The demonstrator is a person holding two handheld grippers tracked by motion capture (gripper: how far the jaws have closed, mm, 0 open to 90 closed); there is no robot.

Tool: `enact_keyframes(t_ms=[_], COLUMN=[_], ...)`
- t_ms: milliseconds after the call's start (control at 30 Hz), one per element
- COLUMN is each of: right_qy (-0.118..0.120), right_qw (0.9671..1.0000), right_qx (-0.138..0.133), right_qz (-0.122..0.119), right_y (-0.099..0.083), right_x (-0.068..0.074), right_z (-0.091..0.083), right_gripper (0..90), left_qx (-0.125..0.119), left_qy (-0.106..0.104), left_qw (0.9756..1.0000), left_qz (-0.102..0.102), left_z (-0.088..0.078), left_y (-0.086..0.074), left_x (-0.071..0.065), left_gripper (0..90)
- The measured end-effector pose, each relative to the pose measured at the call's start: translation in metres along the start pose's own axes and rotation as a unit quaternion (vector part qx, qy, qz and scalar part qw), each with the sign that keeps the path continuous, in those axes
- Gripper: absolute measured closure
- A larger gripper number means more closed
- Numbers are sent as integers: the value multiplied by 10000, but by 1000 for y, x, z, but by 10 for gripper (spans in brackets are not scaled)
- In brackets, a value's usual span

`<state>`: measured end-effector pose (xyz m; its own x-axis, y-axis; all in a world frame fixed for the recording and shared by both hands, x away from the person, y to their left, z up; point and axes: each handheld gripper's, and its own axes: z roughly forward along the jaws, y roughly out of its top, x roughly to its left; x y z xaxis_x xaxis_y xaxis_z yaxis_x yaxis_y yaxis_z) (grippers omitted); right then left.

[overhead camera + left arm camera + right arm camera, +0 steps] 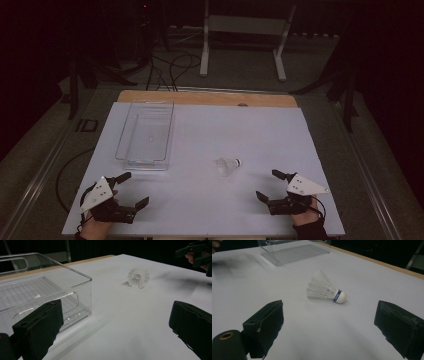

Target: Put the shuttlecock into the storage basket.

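Nearest the camera, both grippers rest on the desk: left gripper near left, right gripper near right, each with jaws spread wide and holding nothing. Far left stands a clear bin. Smaller, the shuttlecock lies on its side just beyond the right gripper. It looks feather-light and crushable; the firm cork tip seems safest to pinch.

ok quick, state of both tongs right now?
Left tongs: open, holding nothing, near the clear bin.
Right tongs: open, holding nothing; the shuttlecock lies on the table ahead of them.
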<state>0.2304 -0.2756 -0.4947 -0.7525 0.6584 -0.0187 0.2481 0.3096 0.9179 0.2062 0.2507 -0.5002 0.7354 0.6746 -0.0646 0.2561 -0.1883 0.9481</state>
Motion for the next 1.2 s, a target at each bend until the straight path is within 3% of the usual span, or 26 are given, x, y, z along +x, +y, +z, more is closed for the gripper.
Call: enact_keyframes(t_ms=[467,633,833,1000,1200], right_qy=[-78,-45,-36,-48,-53], right_qw=[9999,10000,10000,10000,10000], right_qx=[8,-26,-34,-30,-32], right_qz=[-100,-28,-27,-26,-14], right_y=[2,1,1,1,2], right_x=[4,4,3,3,3], right_z=[-1,-2,-2,-2,-2], right_gripper=[87,87,87,87,87], left_qx=[-26,10,222,451,824], left_qy=[-28,-28,-108,-220,-338], left_qw=[10000,10000,9996,9987,9958], left_qz=[-63,-67,-163,3,203], left_z=[-1,-3,-6,-6,-4], left_y=[3,9,22,36,47], left_x=[1,1,-1,-7,-13], left_gripper=[2,2,1,0,0])
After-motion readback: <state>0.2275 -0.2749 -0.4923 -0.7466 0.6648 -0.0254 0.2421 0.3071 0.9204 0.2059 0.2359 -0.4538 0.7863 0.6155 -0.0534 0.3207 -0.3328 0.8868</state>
